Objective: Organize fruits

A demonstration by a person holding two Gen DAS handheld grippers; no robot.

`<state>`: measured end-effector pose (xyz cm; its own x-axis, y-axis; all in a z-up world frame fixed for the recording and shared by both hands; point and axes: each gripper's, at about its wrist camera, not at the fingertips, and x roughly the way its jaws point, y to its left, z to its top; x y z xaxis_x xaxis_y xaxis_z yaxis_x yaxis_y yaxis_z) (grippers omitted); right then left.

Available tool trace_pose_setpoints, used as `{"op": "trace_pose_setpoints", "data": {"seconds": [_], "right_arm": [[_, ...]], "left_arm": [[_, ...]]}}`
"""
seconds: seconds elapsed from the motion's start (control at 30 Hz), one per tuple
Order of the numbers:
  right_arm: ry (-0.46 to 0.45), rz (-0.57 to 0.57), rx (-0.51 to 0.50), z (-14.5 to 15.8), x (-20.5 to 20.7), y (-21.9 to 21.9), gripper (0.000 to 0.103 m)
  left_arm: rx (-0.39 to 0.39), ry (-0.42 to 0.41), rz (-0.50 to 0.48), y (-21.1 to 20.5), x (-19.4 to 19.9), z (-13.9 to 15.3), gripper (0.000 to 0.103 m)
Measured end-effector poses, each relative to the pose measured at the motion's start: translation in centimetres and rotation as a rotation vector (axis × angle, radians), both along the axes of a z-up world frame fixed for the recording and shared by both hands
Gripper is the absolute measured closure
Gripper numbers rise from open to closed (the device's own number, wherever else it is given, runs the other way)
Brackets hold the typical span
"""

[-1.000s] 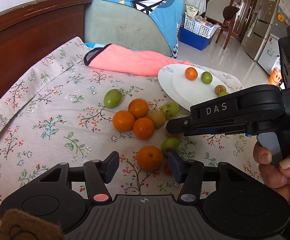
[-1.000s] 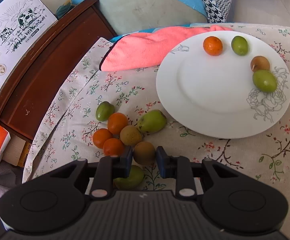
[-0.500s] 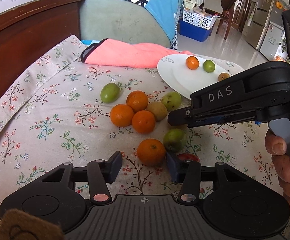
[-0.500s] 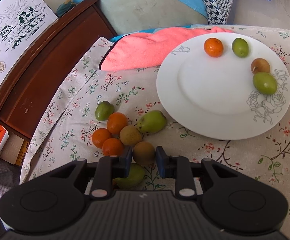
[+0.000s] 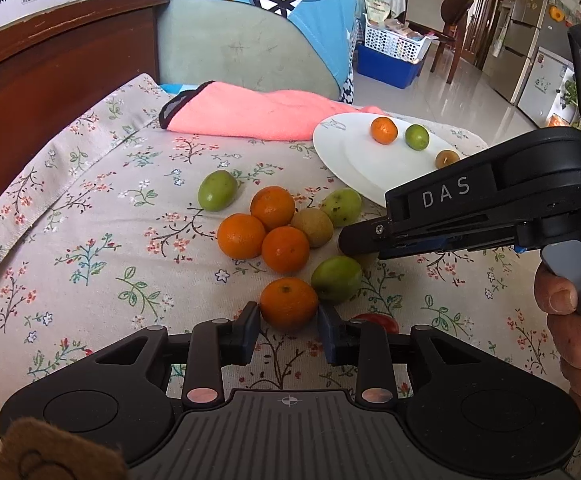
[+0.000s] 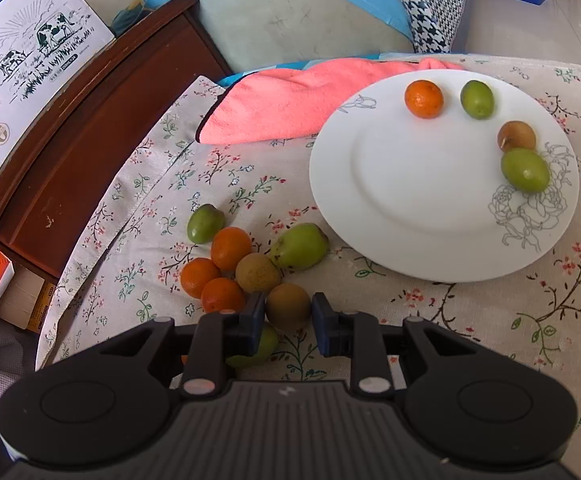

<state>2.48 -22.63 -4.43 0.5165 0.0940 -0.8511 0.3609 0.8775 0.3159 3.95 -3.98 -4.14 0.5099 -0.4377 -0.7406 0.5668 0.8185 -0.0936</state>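
Loose fruit lies on a floral tablecloth: three oranges (image 5: 241, 236), a brown fruit (image 5: 312, 227) and several green ones (image 5: 217, 190). My left gripper (image 5: 289, 314) has a lone orange (image 5: 288, 300) between its fingers; its jaws are closing and both pads touch the fruit. My right gripper (image 6: 288, 306) is shut on another brown fruit (image 6: 288, 304), still down on the cloth. From the left wrist view the right gripper (image 5: 348, 240) shows side-on and hides that fruit. The white plate (image 6: 410, 208) at the right holds an orange (image 6: 424, 99), two green fruits and a brown one.
A pink cloth (image 5: 250, 112) lies behind the fruit, touching the plate's far rim. A dark wooden board (image 6: 90, 128) and a milk carton box (image 6: 22, 72) stand at the left. A red fruit (image 5: 378, 320) peeks out by the left gripper's right finger. A hand (image 5: 570, 320) holds the right gripper.
The left gripper's fingers have drawn in from wide apart until they touch both sides of the lone orange. The right gripper has stayed put, shut on the brown fruit.
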Motion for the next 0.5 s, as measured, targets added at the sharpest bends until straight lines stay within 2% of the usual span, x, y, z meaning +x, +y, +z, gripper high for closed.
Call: {"op": "trace_pose_setpoints", "data": {"seconds": [0.23, 0.33, 0.5], "right_arm": [[-0.001, -0.012, -0.004, 0.05, -0.01, -0.25, 0.077], [-0.002, -0.012, -0.006, 0.06, -0.04, -0.19, 0.077], [-0.002, -0.007, -0.008, 0.14, -0.06, -0.15, 0.077]], "left_arm": [[0.006, -0.019, -0.010, -0.24, 0.02, -0.17, 0.069], [0.009, -0.026, -0.024, -0.31, -0.04, -0.13, 0.074], [0.026, -0.035, -0.024, -0.42, -0.34, 0.10, 0.074]]}}
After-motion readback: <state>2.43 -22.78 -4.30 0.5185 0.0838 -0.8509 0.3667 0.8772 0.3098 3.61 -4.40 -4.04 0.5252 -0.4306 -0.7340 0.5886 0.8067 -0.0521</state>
